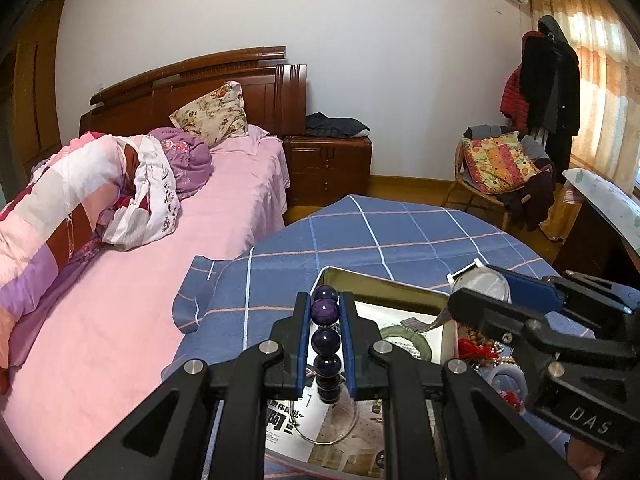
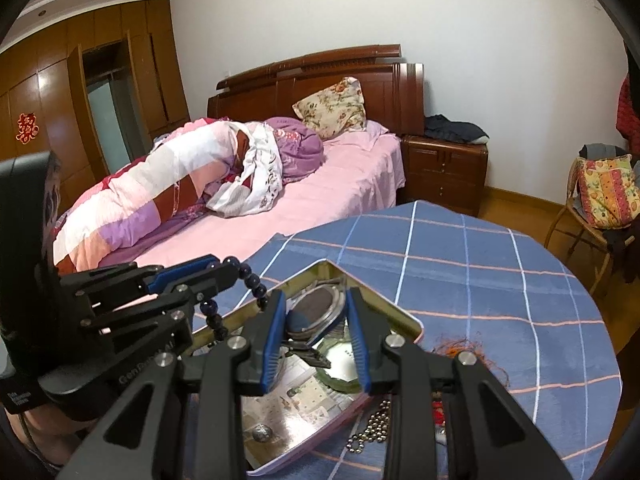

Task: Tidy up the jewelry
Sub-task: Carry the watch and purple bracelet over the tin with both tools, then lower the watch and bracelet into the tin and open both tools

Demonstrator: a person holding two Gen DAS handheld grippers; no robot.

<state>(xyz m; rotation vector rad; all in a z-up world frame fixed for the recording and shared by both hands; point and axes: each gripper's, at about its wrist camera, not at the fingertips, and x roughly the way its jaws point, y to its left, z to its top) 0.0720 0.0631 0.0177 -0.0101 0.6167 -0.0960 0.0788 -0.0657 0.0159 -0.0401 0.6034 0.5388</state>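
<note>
A round table (image 2: pixel 500 280) draped in a blue checked cloth (image 1: pixel 400 232) carries an open metal tin (image 2: pixel 400 312), lined with printed paper. Just beside the tin, toward the right gripper's side, lie a silver bead chain (image 2: pixel 372 428), a red tasselled piece (image 1: pixel 476 350) and loose orange threads (image 2: pixel 468 350).

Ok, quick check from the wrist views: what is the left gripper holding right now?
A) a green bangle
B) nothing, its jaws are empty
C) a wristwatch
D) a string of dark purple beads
D: the left gripper is shut on the string of dark purple beads, which runs between its blue pads above the open tin; the wristwatch sits in the right gripper instead.
</note>
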